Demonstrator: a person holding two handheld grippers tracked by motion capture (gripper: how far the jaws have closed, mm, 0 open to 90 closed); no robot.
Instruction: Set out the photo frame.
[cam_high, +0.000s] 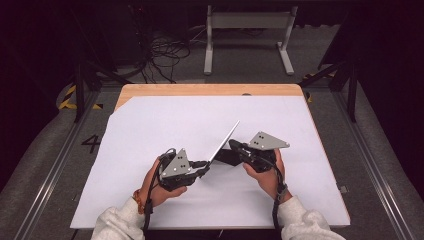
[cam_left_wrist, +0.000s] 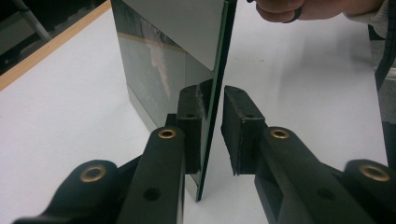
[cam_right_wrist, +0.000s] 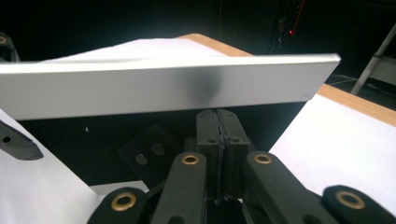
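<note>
Left gripper view shows thin, glossy, dark-faced panel (cam_left_wrist: 159, 70) standing on edge.

We count 2 grippers, left gripper (cam_high: 204, 163) and right gripper (cam_high: 234, 145), 1 thin silver panel (cam_high: 224, 141), 1 white sheet (cam_high: 150, 130), 1 wooden table (cam_high: 210, 89).

Black claws (cam_high: 202, 164), brass screws, grey sleeves (cam_high: 117, 224).
</note>
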